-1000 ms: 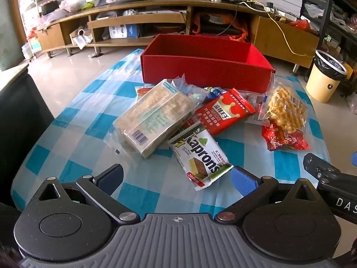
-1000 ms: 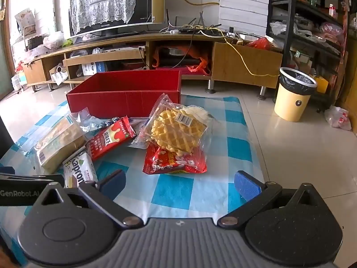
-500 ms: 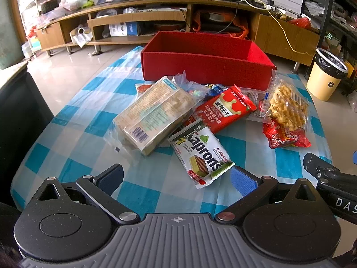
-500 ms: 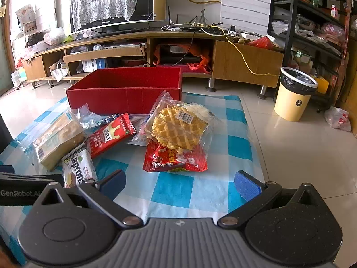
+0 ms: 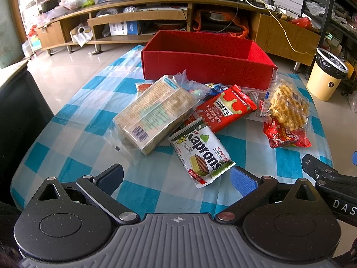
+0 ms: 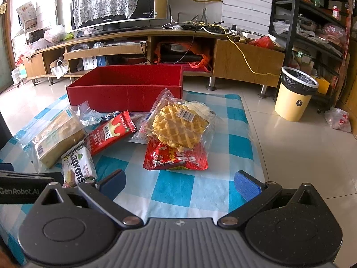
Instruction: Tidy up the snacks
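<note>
Snack packets lie heaped on the checked tablecloth (image 5: 73, 120) before an empty red box (image 5: 205, 64); the left gripper (image 5: 176, 176) and right gripper (image 6: 178, 178) hover with fingers apart, the light, crinkly Kaprons wafer pack (image 5: 200, 154) likely best pinched across its flat middle

Left gripper (image 5: 176, 178) at lower frame, jaws spread wide over checked tablecloth (image 5: 73, 116). Kaprons wafer pack (image 5: 200, 151) just ahead, near the right pad. Behind it, biscuit pack (image 5: 154, 111) left, red snack pack (image 5: 225, 109) centre, waffle bag (image 5: 287, 105) right atop red packet (image 5: 285, 137). Red box (image 5: 205, 67) at upper centre.
</note>
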Available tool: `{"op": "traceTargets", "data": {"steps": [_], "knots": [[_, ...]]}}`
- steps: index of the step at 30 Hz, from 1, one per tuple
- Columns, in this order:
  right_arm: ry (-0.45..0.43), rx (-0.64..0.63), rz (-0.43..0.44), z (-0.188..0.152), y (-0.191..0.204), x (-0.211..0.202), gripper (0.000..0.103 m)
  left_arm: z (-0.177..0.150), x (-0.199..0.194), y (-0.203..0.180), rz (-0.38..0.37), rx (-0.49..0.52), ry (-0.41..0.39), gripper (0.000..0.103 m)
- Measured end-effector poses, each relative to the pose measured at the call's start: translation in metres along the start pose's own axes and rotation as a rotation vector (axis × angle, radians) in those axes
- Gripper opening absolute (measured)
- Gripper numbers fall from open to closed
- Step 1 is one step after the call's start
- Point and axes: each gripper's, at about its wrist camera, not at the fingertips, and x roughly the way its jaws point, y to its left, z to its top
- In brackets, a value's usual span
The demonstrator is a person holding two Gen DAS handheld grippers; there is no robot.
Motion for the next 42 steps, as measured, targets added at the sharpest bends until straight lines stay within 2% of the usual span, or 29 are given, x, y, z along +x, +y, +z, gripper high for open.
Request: {"op": "traceTargets", "data": {"steps": [17, 23, 27, 35, 39, 42], "knots": [[0.012, -0.018, 0.005, -0.001, 0.004, 0.004, 0.103, 0.0, 0.004, -0.001, 0.0, -0.007, 0.011, 0.103], [0.022, -0.008, 0.01, 0.002, 0.002, 0.01, 0.103, 0.008, 0.017, 0.001, -0.024, -0.069, 0.058, 0.103], [0.013, 0.016, 0.014, 0.011, -0.005, 0.012, 0.103, 0.012, 0.027, -0.003, 0.001, -0.075, 0.069, 0.103], [0.032, 0.094, 0.031, 0.032, -0.028, 0.027, 0.103, 0.024, 0.068, -0.001, 0.001, -0.185, 0.176, 0.103], [0.037, 0.131, 0.035, 0.039, -0.038, 0.035, 0.103, 0.035, 0.089, 0.001, -0.004, -0.259, 0.213, 0.102], [0.058, 0.158, 0.046, 0.04, -0.043, 0.042, 0.103, 0.039, 0.099, -0.003, 0.023, -0.268, 0.215, 0.102]]}}
